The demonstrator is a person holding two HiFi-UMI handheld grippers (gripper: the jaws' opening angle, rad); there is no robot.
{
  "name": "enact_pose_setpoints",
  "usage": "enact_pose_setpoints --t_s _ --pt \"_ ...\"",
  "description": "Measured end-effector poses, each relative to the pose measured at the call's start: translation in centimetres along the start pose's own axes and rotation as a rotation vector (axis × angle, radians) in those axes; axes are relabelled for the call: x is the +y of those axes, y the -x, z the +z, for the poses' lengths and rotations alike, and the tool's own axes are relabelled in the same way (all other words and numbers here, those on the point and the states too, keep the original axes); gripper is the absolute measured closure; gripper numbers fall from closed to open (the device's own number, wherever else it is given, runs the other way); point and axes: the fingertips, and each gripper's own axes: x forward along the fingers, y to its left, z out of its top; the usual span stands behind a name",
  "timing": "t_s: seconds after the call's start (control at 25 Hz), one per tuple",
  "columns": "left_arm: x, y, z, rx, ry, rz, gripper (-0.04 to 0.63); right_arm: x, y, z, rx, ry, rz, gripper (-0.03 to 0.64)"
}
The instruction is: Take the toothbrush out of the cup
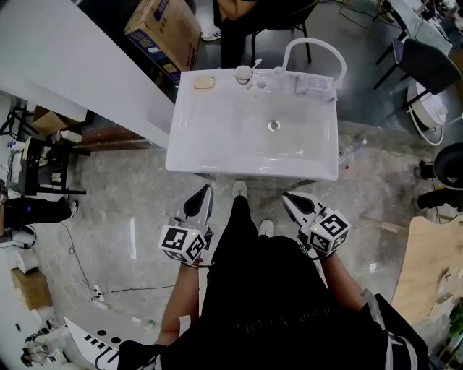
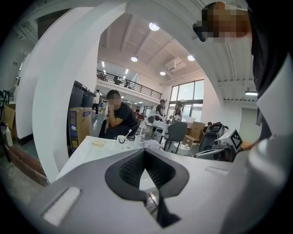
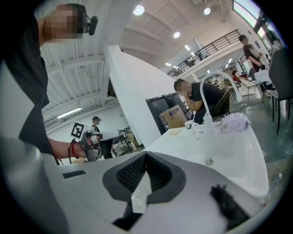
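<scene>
A white cup (image 1: pixel 243 73) stands on the far rim of the white sink (image 1: pixel 182 155), with a toothbrush (image 1: pixel 255 65) leaning out of it to the right. The left gripper view shows the cup (image 2: pixel 121 139) and toothbrush (image 2: pixel 128 133) small and far off; in the right gripper view the cup (image 3: pixel 190 124) is also distant. My left gripper (image 1: pixel 205 191) and right gripper (image 1: pixel 288 196) hang just in front of the sink's near edge, well short of the cup. Both are shut on nothing, jaws meeting in a point (image 2: pixel 145 153) (image 3: pixel 145 157).
A soap bar (image 1: pixel 205 82) lies left of the cup, a crumpled cloth (image 1: pixel 313 87) to its right, below a white arched bar (image 1: pixel 315 42). A drain (image 1: pixel 273 125) sits mid-basin. A person (image 1: pixel 253 14) sits behind the sink. Cardboard box (image 1: pixel 163 32) and white partition (image 1: pixel 72 65) at left.
</scene>
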Motion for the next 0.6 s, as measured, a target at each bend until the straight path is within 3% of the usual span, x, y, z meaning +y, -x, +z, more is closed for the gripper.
enact_pose_setpoints --t_s 0.6 --pt "7.6 -9.8 4.3 -0.003 0.009 -0.100 0.588 -6.5 -9.0 7.1 0.017 0.032 -0.062 0.604"
